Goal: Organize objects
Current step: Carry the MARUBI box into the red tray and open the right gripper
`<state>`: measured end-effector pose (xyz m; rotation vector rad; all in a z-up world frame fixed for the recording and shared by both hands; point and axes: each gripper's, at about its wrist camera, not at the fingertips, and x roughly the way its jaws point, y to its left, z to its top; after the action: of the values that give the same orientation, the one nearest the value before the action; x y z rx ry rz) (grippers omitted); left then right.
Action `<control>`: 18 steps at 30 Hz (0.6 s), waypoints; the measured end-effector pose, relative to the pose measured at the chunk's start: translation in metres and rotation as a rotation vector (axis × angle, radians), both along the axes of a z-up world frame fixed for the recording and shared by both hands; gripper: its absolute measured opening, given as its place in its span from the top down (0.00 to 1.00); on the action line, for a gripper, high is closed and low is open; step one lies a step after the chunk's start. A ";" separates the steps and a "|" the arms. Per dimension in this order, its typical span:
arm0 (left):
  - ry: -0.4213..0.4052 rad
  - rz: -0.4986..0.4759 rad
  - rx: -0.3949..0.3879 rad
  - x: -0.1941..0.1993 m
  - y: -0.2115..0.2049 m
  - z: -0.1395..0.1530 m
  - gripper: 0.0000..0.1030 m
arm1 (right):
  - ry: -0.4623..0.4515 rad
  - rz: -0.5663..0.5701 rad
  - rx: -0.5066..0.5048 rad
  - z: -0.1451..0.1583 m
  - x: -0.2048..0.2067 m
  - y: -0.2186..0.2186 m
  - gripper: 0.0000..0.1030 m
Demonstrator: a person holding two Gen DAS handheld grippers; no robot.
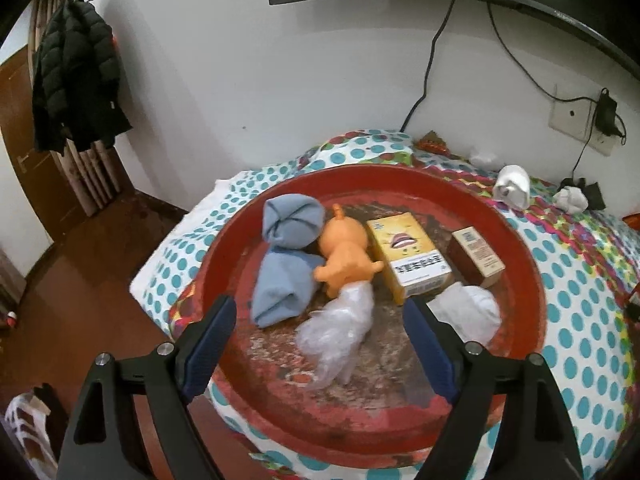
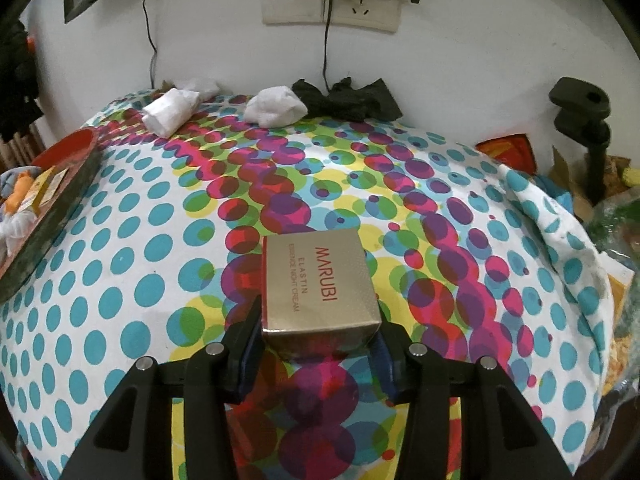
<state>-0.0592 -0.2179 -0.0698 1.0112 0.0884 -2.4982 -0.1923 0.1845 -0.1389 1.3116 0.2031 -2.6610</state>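
Gold box (image 2: 318, 286) sits clamped in the right gripper (image 2: 318, 332) (over the bed (image 2: 120, 264)); left gripper (image 1: 320, 316) gapes empty above the tray (image 1: 516, 248).

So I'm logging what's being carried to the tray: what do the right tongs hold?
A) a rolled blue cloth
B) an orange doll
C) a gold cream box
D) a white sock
C: the right tongs are closed on the gold cream box, lifted above the dotted sheet.
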 end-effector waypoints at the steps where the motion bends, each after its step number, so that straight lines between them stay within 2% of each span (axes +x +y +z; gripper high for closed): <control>1: -0.001 0.006 -0.003 0.001 -0.001 0.000 0.18 | 0.000 -0.013 0.011 0.001 0.002 -0.003 0.55; 7: 0.035 0.025 0.042 0.009 -0.011 0.000 0.16 | 0.020 -0.045 -0.017 0.016 0.012 -0.020 0.55; 18: 0.029 0.007 0.047 0.011 -0.009 -0.002 0.12 | 0.054 0.037 -0.050 0.047 0.027 -0.085 0.55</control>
<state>-0.0480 -0.2273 -0.0714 0.9917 0.1596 -2.5156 -0.1656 0.0996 -0.0921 1.2104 0.1655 -2.6546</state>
